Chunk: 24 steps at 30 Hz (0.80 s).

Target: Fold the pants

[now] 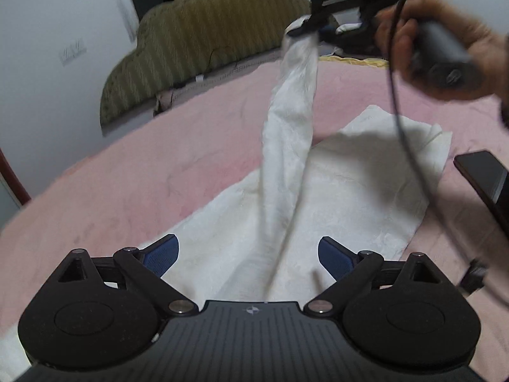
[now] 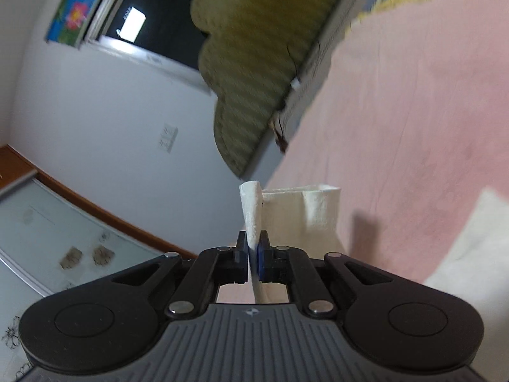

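White pants [image 1: 334,197] spread on pink bedspread [image 1: 143,175], one leg lifted high. Right gripper [image 2: 253,254] clamped tight on leg hem, raised above bed. Left gripper [image 1: 248,254] fingers wide apart, empty, low over near end of pants. Phone [image 1: 486,178] at right.

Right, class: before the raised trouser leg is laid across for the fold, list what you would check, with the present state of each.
1. Right gripper has its jaws shut on the pants leg end: ok.
2. Left gripper with jaws open, holding nothing: ok.
3. Rest of the pants lying flat on the pink bedspread: ok, some creases.
4. Dark flat object beside the pants clear of the fold: cannot tell.
5. Dangling cable clear of the cloth: not ok, it hangs before it.
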Each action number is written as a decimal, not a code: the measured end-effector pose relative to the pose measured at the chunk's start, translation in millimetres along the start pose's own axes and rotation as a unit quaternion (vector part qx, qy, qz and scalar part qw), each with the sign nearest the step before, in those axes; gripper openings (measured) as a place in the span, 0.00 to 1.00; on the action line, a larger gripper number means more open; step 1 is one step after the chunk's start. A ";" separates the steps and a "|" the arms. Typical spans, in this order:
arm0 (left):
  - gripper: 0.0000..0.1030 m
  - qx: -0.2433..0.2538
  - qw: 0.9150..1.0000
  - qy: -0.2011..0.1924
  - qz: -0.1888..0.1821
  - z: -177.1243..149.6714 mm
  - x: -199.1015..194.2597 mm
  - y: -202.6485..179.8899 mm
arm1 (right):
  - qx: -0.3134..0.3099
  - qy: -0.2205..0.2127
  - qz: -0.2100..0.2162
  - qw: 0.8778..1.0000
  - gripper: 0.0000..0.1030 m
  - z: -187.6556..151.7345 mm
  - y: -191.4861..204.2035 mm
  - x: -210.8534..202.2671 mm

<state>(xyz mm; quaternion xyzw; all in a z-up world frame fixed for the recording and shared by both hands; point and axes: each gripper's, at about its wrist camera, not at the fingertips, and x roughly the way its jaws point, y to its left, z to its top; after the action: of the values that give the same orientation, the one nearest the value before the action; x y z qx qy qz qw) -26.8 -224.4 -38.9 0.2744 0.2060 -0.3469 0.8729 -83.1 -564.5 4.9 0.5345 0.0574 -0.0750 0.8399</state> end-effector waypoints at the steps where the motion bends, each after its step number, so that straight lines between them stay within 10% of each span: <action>1: 0.95 0.016 1.000 -0.005 0.006 0.0 -0.5 -6.5 | -0.001 -0.014 -0.001 1.000 0.05 2.5 0.7 -18.0; 8: 0.88 0.078 0.995 -0.042 0.049 -10.0 3.7 -33.1 | 0.021 -0.031 -0.052 0.998 0.05 -2.0 -28.5 -79.4; 14: 0.28 -0.014 0.996 -0.037 -0.080 -12.6 1.7 -4.3 | 0.049 -0.004 -0.089 0.995 0.05 3.5 -50.9 -61.5; 17: 0.13 -0.048 0.994 -0.047 -0.084 -9.9 -3.4 6.9 | -0.003 -0.011 -0.053 0.999 0.05 10.8 -20.5 -55.2; 20: 0.10 -0.067 0.990 -0.075 -0.094 -3.5 -23.3 17.7 | -0.059 -0.035 -0.003 0.998 0.05 11.6 4.3 -71.4; 24: 0.10 -0.068 0.984 -0.040 -0.159 -8.5 -24.0 12.5 | -0.045 -0.029 -0.089 0.995 0.06 4.5 -29.4 -90.4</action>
<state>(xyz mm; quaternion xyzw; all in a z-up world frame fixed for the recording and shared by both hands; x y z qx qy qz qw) -35.4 -199.7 -28.0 0.1640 0.2351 -0.4774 0.8306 -177.3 -575.0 -3.3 0.4863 0.0832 -0.1624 0.8545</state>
